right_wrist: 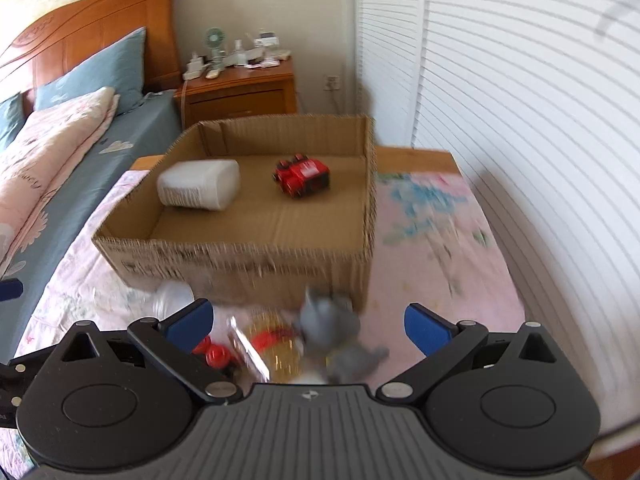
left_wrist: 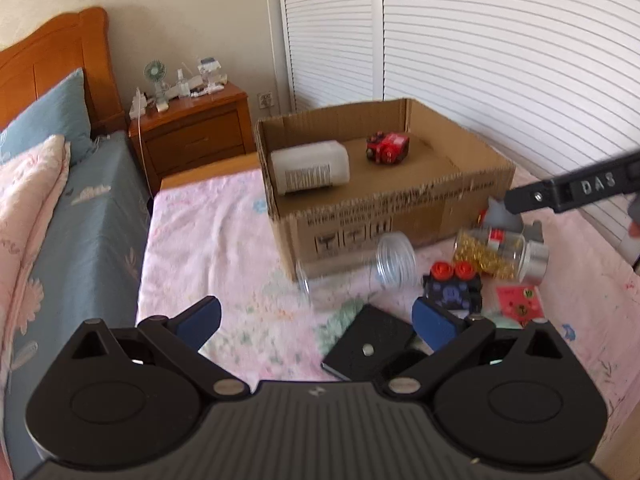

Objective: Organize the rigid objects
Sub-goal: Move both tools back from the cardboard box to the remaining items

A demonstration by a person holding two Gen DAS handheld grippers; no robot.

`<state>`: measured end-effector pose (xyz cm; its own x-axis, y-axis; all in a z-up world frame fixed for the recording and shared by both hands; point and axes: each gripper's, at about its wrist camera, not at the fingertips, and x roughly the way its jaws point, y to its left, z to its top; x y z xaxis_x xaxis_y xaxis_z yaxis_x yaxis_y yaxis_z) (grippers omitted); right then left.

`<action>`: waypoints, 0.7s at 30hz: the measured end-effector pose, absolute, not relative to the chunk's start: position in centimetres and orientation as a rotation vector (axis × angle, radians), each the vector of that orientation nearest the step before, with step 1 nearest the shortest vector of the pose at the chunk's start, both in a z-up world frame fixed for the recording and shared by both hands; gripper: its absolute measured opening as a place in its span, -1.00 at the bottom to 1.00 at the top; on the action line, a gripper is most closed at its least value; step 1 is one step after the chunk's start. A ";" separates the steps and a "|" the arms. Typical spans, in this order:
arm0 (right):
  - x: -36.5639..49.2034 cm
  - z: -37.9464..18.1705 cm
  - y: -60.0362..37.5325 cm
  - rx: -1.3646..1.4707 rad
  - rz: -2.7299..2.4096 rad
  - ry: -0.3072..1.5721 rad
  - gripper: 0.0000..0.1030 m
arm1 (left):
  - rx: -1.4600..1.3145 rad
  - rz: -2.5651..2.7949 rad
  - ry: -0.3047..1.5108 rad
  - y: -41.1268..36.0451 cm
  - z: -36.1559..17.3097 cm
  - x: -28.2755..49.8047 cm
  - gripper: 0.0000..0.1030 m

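An open cardboard box (left_wrist: 400,216) (right_wrist: 240,268) stands on the pink sheet. In it lie a white plastic bottle (left_wrist: 310,167) (right_wrist: 199,189) and a red toy vehicle (left_wrist: 388,147) (right_wrist: 303,176). In front of the box lie a clear jar (left_wrist: 394,258), a jar of gold beads (left_wrist: 496,254) (right_wrist: 280,354), a grey figure (right_wrist: 332,332), a black toy with red wheels (left_wrist: 454,286) and a black plate (left_wrist: 370,348). My left gripper (left_wrist: 318,318) is open above the sheet. My right gripper (right_wrist: 310,322) is open over the grey figure.
A bed with blue and pink bedding (left_wrist: 60,200) lies on the left. A wooden nightstand (left_wrist: 192,128) with a small fan stands behind. White louvred doors (left_wrist: 500,60) run along the right. A red card (left_wrist: 520,304) lies near the toys.
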<state>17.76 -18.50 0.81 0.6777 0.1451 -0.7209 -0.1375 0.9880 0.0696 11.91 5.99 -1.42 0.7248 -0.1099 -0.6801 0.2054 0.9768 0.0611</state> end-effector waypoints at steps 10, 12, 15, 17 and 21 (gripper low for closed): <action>13.5 -2.6 -17.8 0.043 0.189 0.829 1.00 | 0.129 -0.134 0.779 6.2 -4.5 10.1 0.97; 12.4 -2.6 -17.5 0.025 0.271 0.803 1.00 | 0.120 -0.131 0.787 6.5 -4.8 9.6 0.97; 11.1 -2.8 -16.5 -0.017 0.395 0.789 1.00 | 0.099 -0.127 0.804 7.0 -5.3 9.2 0.97; 10.6 -3.0 -15.6 -0.050 0.472 0.794 1.00 | 0.079 -0.117 0.812 7.4 -5.4 8.9 0.97; 10.6 -3.4 -13.7 -0.127 0.589 0.803 1.00 | 0.054 -0.090 0.815 8.1 -5.4 8.7 0.97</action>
